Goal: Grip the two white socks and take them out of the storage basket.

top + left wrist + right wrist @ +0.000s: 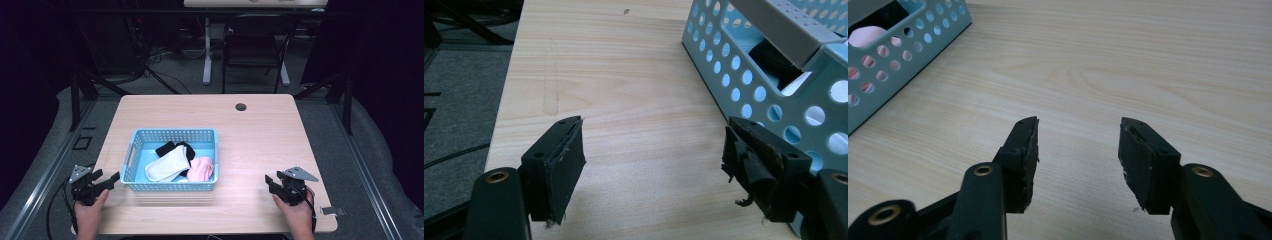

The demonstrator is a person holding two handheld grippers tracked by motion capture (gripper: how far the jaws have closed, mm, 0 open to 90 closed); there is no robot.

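A light blue perforated basket [137,134] stands on the wooden table [260,135], left of centre. Inside it lie a white cloth [167,167], a pink cloth [201,169] and a black cloth [170,147]. My left gripper [111,181] rests at the table's front left, just left of the basket [744,75], open with nothing between its jaws [651,150]. At the front right my right gripper [269,182] is held open over bare wood, its jaws wide apart and empty [1079,135]. The basket's corner [913,45] shows at the upper left of the right gripper view, with pink cloth [870,37] behind the holes.
A round cable hole [241,107] sits near the table's far edge. Beyond the table stand a black chair [255,50] and a white desk leg [207,50]. Grey floor and black frame rails flank the table on both sides.
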